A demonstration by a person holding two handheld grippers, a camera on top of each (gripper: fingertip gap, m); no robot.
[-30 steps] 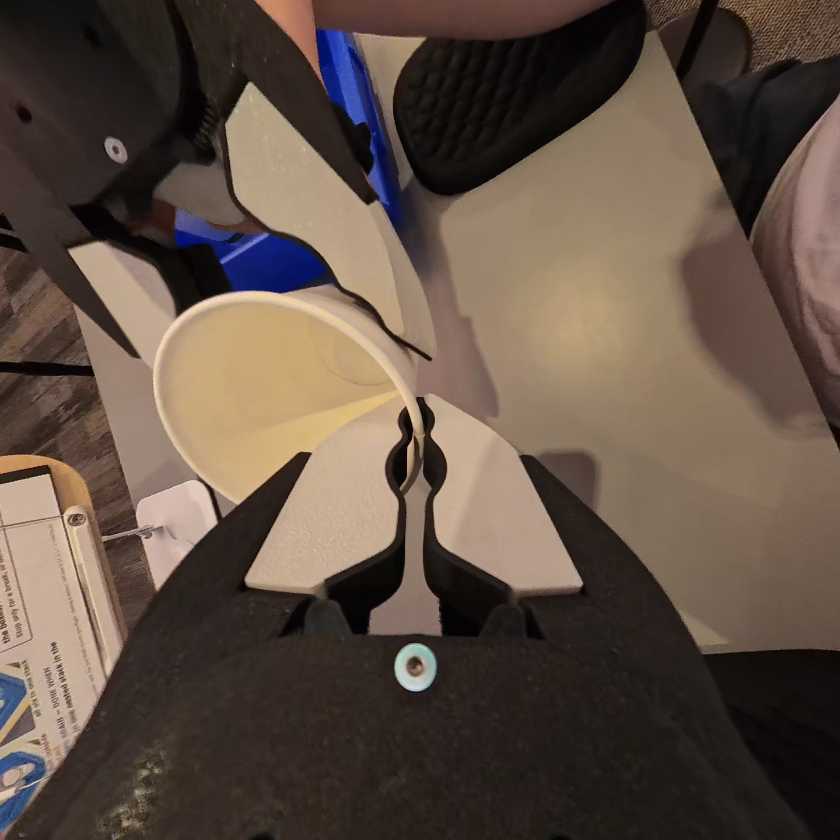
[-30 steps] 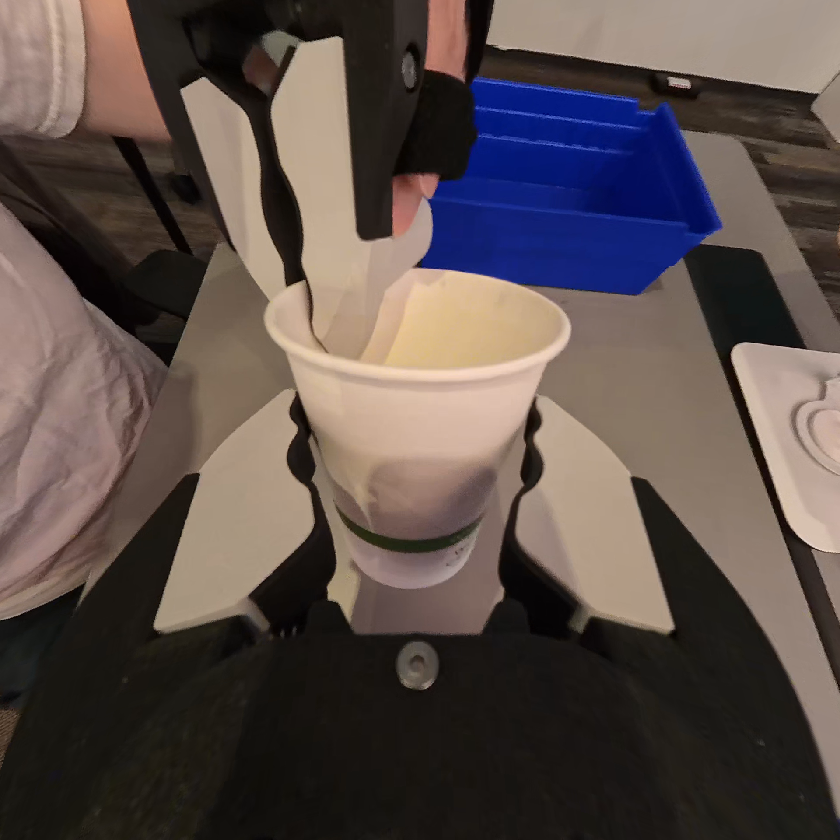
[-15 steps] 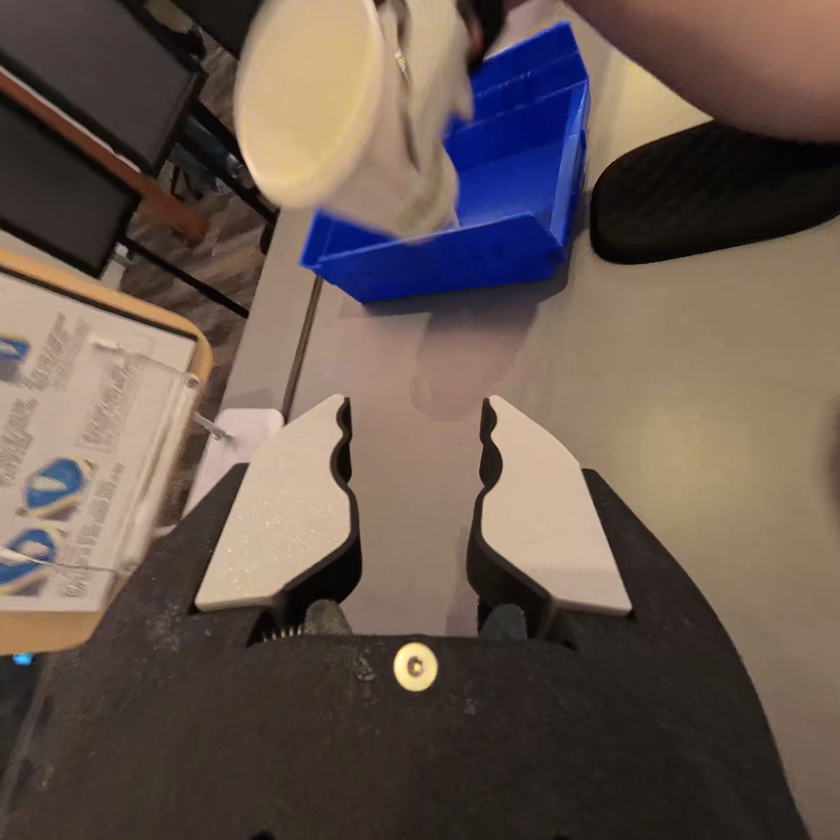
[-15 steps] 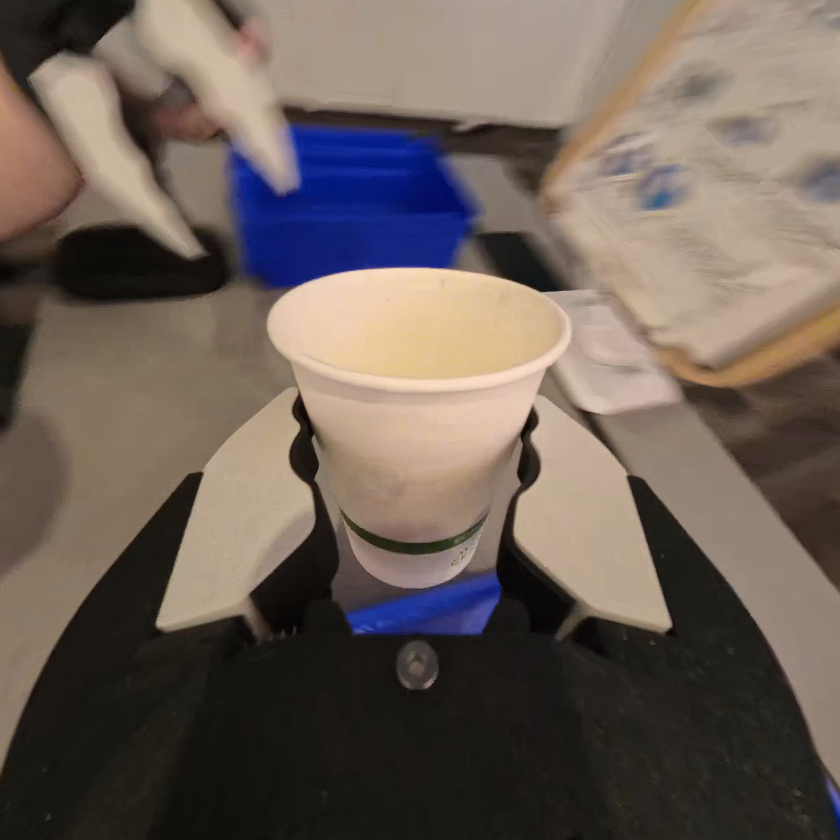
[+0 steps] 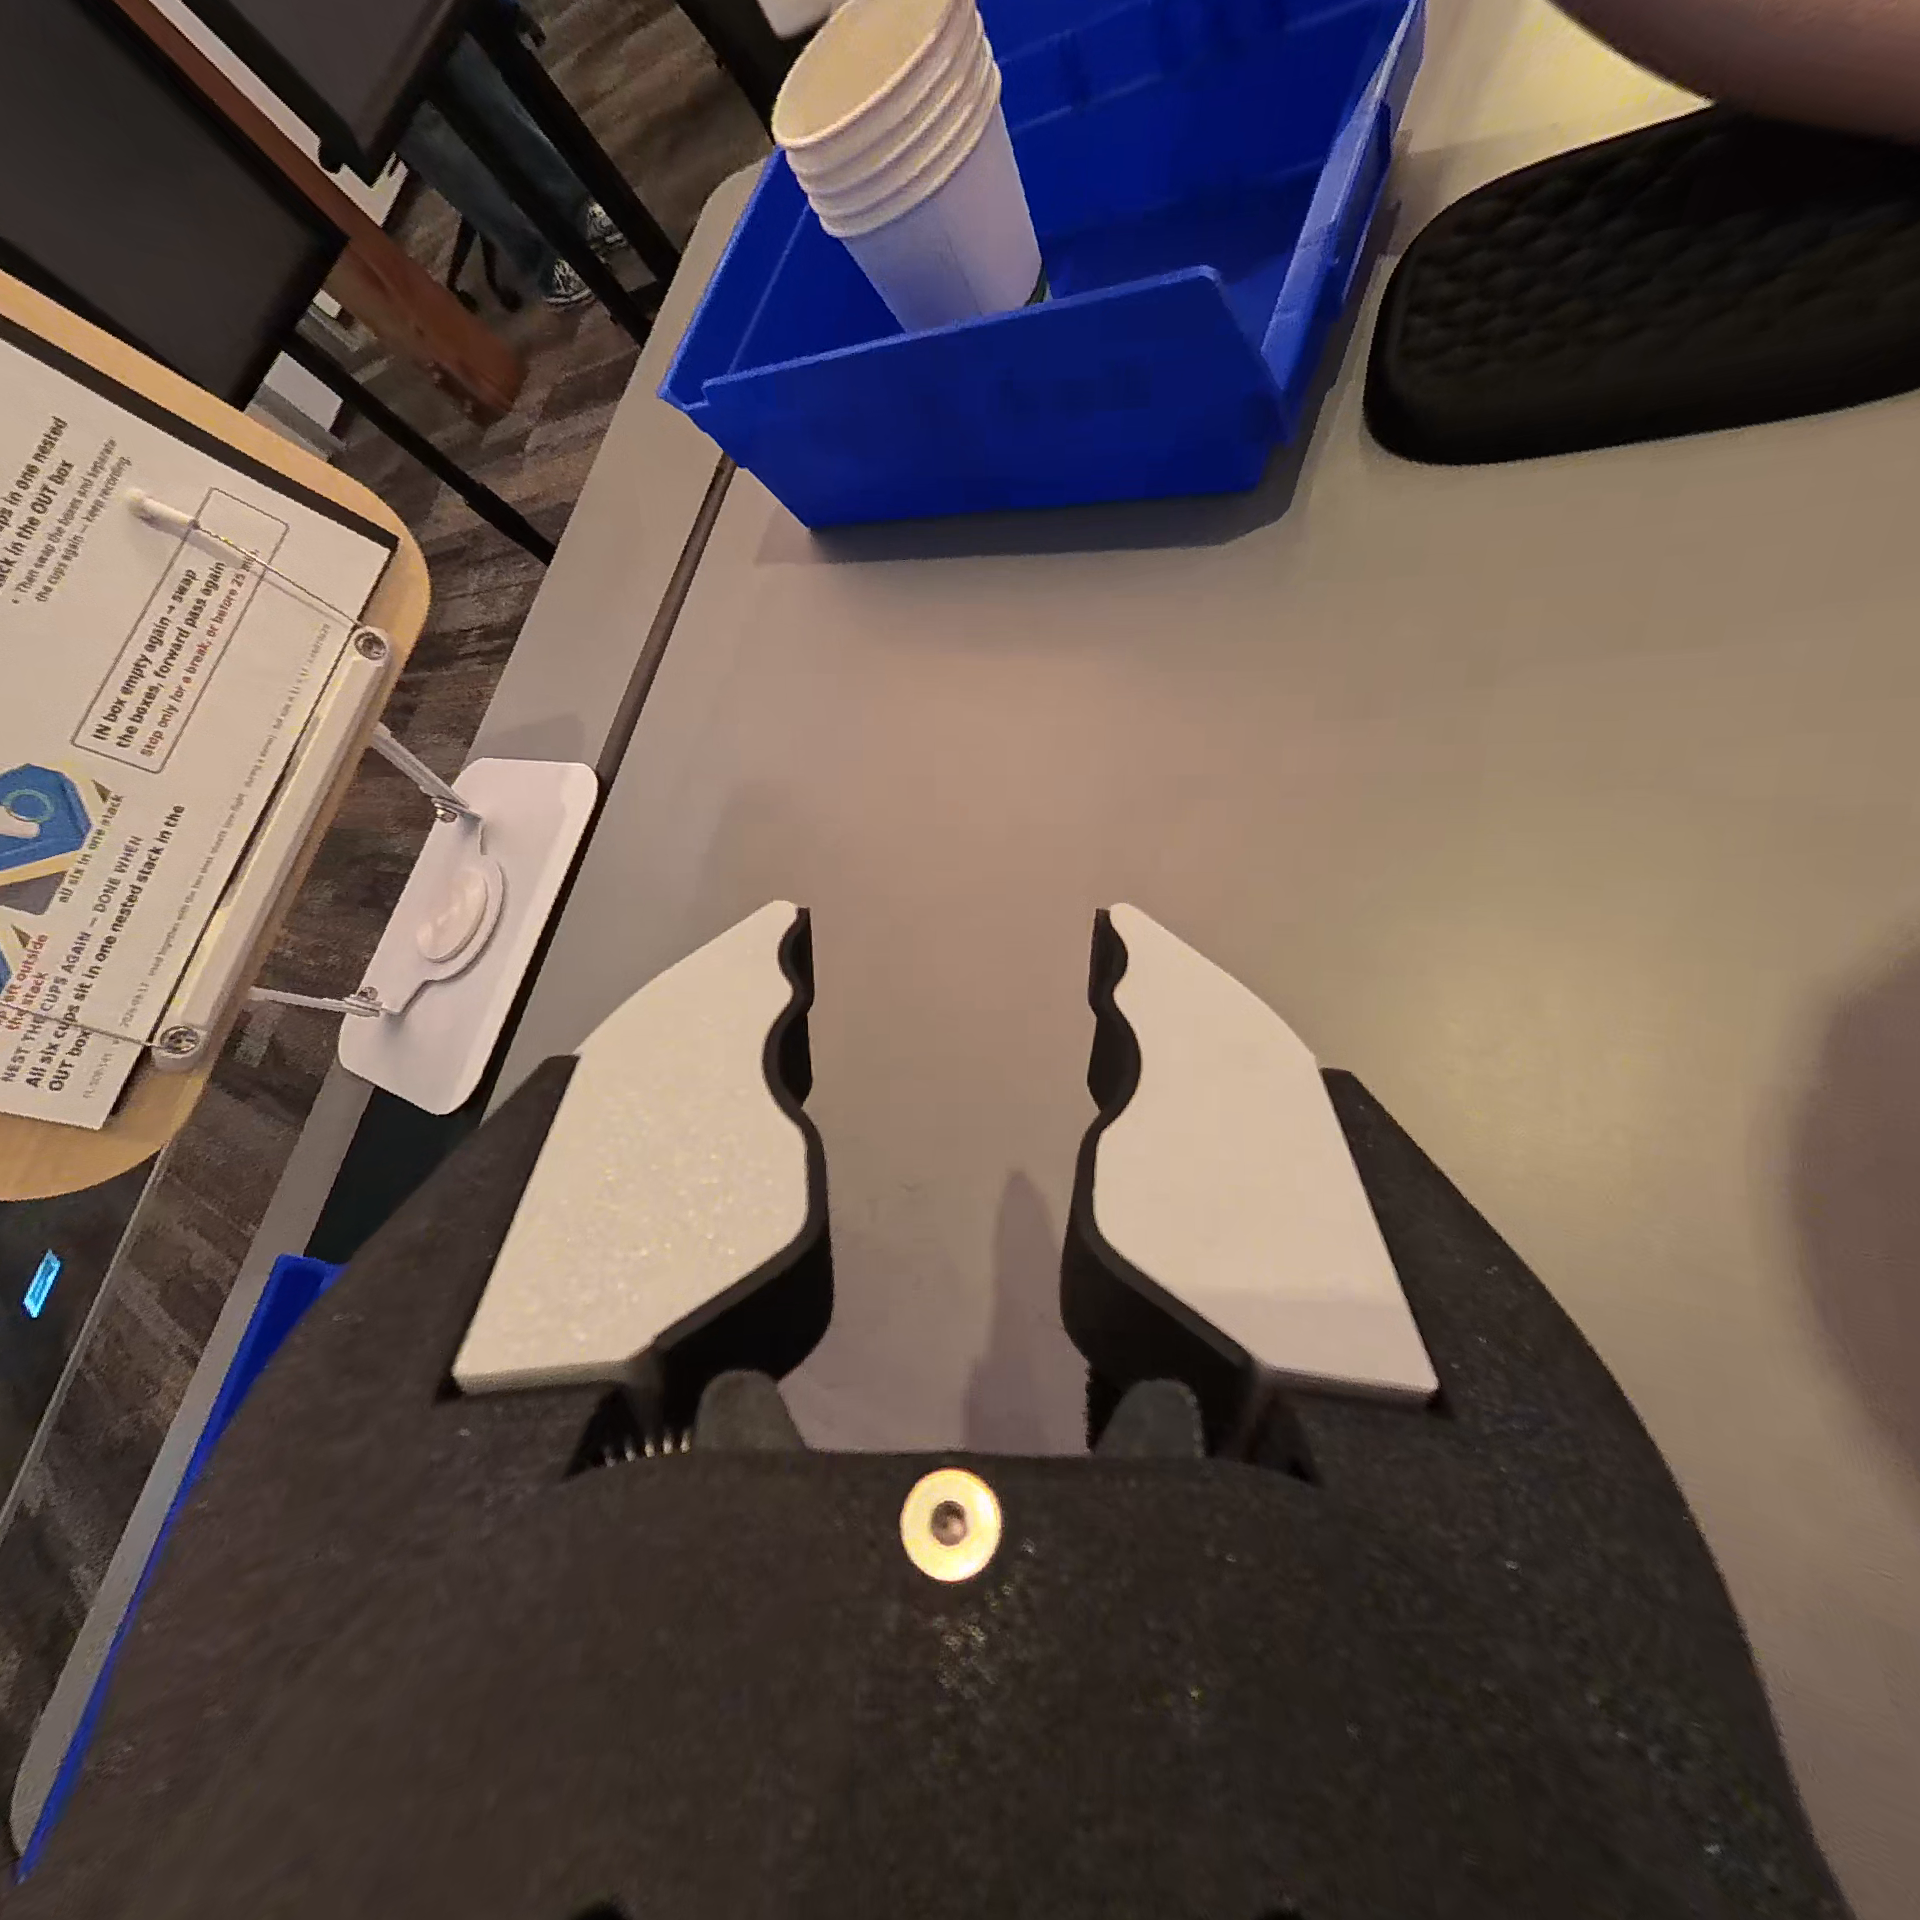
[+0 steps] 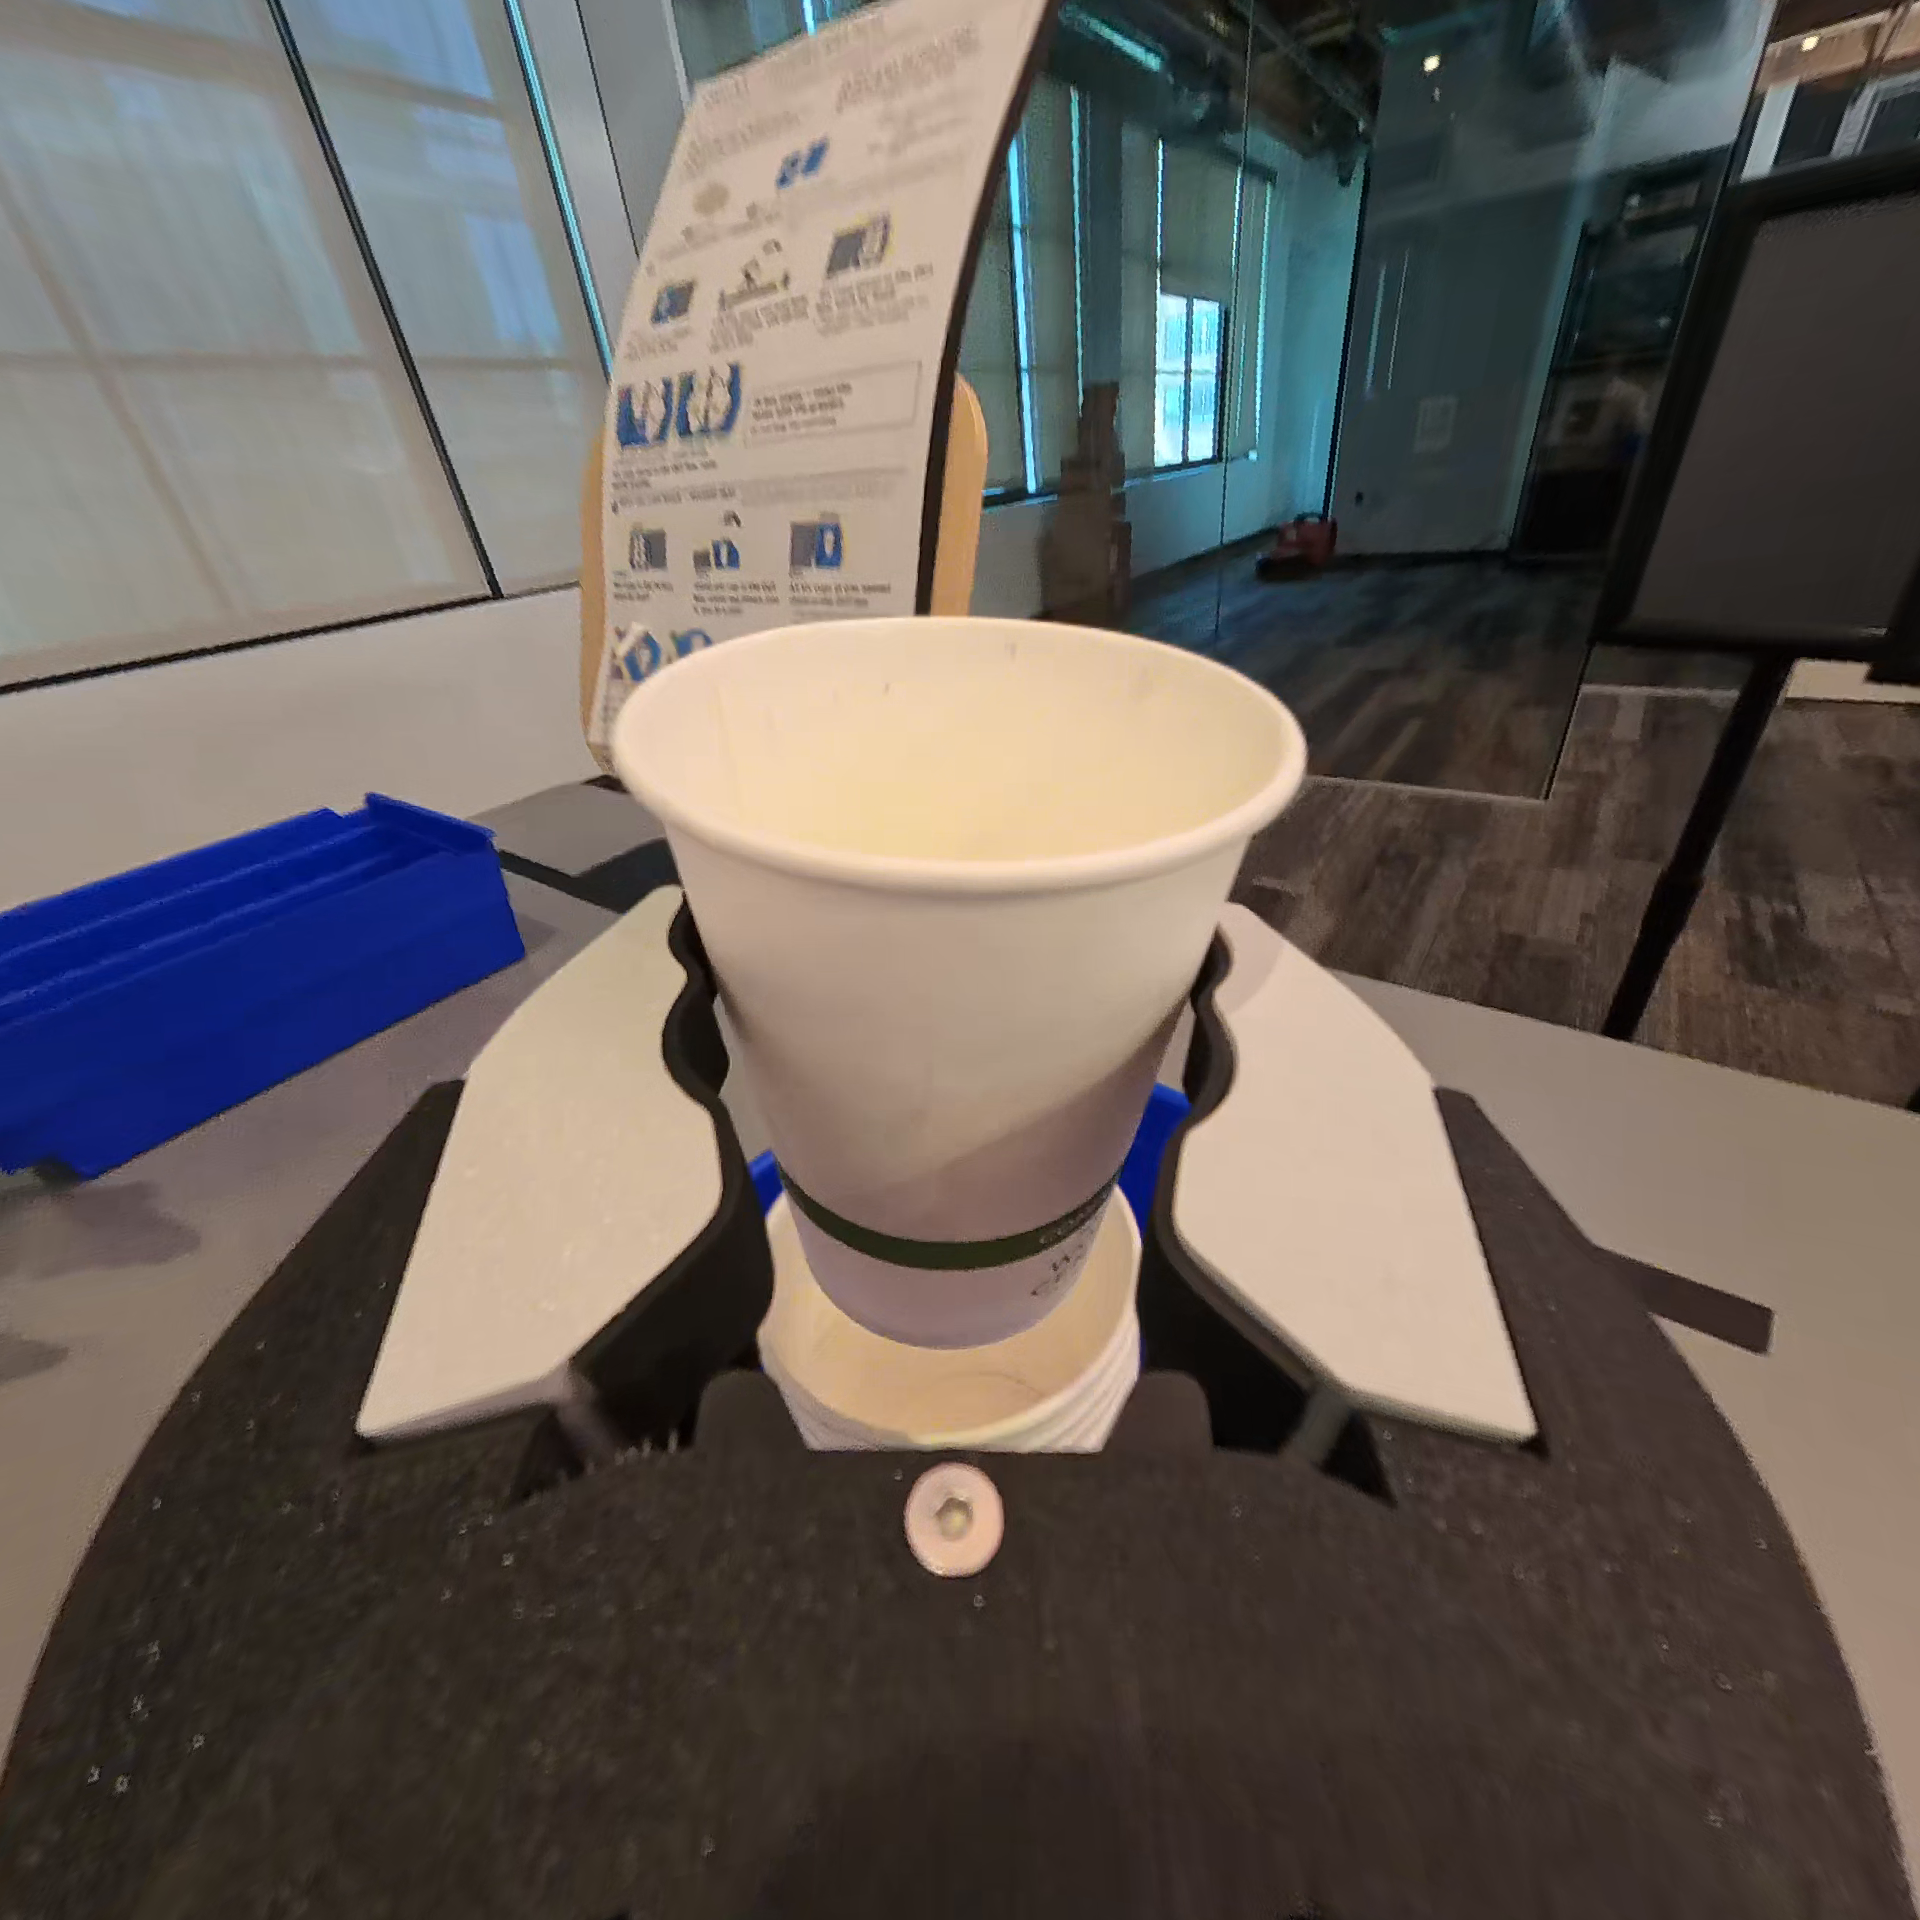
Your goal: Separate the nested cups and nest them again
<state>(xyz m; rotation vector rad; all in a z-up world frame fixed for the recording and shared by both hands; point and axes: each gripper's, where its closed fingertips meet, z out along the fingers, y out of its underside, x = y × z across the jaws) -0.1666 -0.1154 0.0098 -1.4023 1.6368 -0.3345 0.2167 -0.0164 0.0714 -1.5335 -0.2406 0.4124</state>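
Grey table [image 5: 1299, 727] (blue bin [image 5: 997, 416] on it), dark wood floor [image 6: 1455, 665] beyond.

L claw [image 5: 951, 940] agape (idle); R claw [image 6: 948, 956] clamped.

Dim warm indoor light, soft shadows on the grey table [image 5: 1299, 727], daylight through windows [image 6: 229, 312] behind, instruction board [image 6: 790, 343] motion-blurred, strong wide-angle bending at edges.

The right gripper [image 6: 951, 997] grips a white cup [image 6: 956, 935] above nested cups [image 6: 935, 1392].
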